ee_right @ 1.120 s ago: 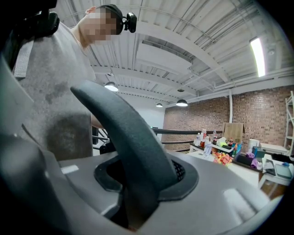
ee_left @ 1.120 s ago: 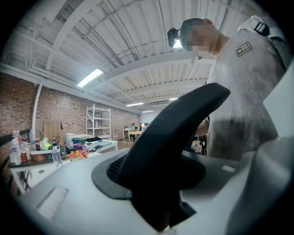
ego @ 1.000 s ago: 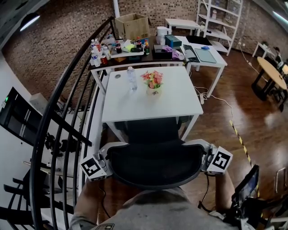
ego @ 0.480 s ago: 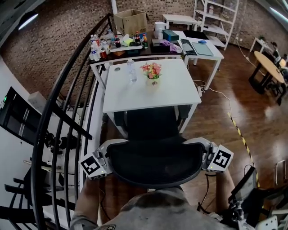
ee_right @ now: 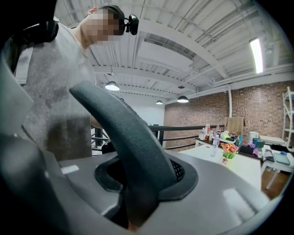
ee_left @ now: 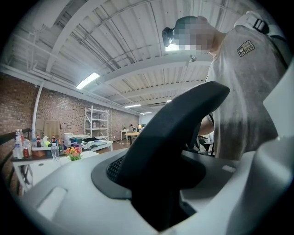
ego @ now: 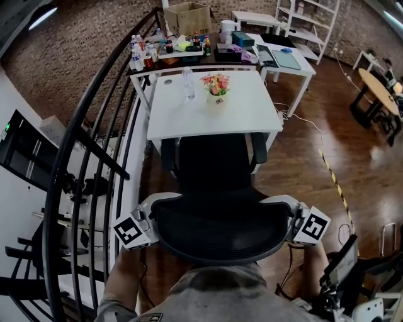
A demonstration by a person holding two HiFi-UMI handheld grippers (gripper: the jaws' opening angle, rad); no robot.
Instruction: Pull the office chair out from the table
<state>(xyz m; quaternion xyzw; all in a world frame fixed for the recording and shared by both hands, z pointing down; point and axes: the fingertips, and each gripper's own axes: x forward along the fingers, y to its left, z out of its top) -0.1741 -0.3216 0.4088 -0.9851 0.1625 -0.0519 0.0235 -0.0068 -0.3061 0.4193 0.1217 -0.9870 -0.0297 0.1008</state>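
The office chair has a black mesh backrest (ego: pixel 217 226) in a pale grey frame, and its black seat (ego: pixel 211 163) stands just in front of the white table (ego: pixel 252 119). My left gripper (ego: pixel 141 227) clasps the backrest's left edge and my right gripper (ego: pixel 297 225) clasps its right edge. Both are shut on the chair. In the left gripper view the black backrest rim (ee_left: pixel 174 133) rises out of the grey frame, and in the right gripper view the rim (ee_right: pixel 124 137) does the same. The jaw tips themselves are hidden by the chair.
A vase of flowers (ego: pixel 216 83) and a water bottle (ego: pixel 188 82) stand on the white table. A black stair railing (ego: pixel 82 144) runs close along the left. Behind are a cluttered table (ego: pixel 189 47), a cardboard box (ego: pixel 187 17) and a white desk (ego: pixel 286 60). Striped tape (ego: pixel 334 182) crosses the wooden floor at right.
The chair and both grippers have drawn back from the white table. The seat, earlier mostly under the table's front edge, now shows almost wholly in front of it.
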